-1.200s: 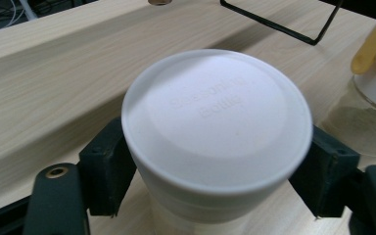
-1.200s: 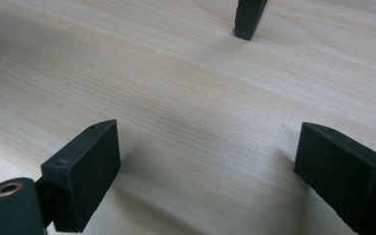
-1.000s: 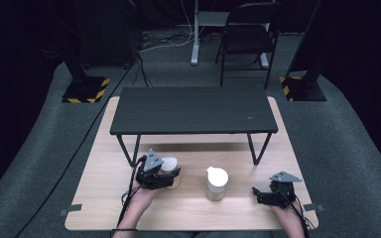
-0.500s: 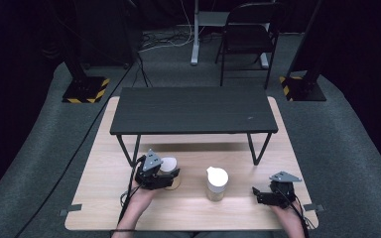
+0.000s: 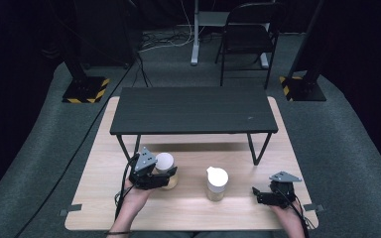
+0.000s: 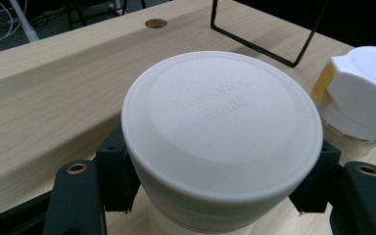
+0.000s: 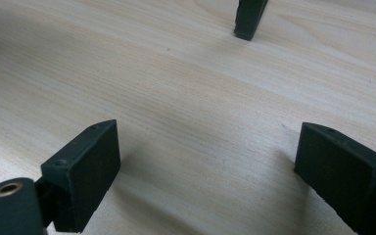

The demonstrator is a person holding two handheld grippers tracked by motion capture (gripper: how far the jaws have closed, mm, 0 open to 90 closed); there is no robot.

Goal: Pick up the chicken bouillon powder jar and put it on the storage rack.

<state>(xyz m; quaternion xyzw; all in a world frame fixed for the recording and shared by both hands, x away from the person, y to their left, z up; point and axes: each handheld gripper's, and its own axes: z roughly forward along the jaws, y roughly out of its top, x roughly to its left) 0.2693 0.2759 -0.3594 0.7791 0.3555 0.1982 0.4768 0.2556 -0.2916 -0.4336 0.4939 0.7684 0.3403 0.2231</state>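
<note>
Your left gripper (image 5: 159,177) is clamped on the white-lidded jar (image 5: 165,168), one jaw on each side just under the lid (image 6: 221,132). The jar sits on the wooden table (image 5: 99,183) at front left, close to the near left leg of the black bench (image 5: 193,109). In the left gripper view the lid carries faint embossed lettering, too soft to read for sure. The jar's body below the lid is mostly cut off at the bottom edge and hidden by the jaws.

The second bottle (image 5: 217,183), with a white spout cap (image 6: 360,88), stands just beside the jar on its right, not touching your gripper. It's cropped at the right edge of the left gripper view.

Your right gripper (image 5: 258,194) lies low at front right, well apart from both bottles. Its jaws stand wide apart with only bare wood between them. One bench foot (image 7: 248,18) shows at the top of the right gripper view, cut off above.

Your hands (image 5: 136,198) are partly off the bottom edge.
</note>
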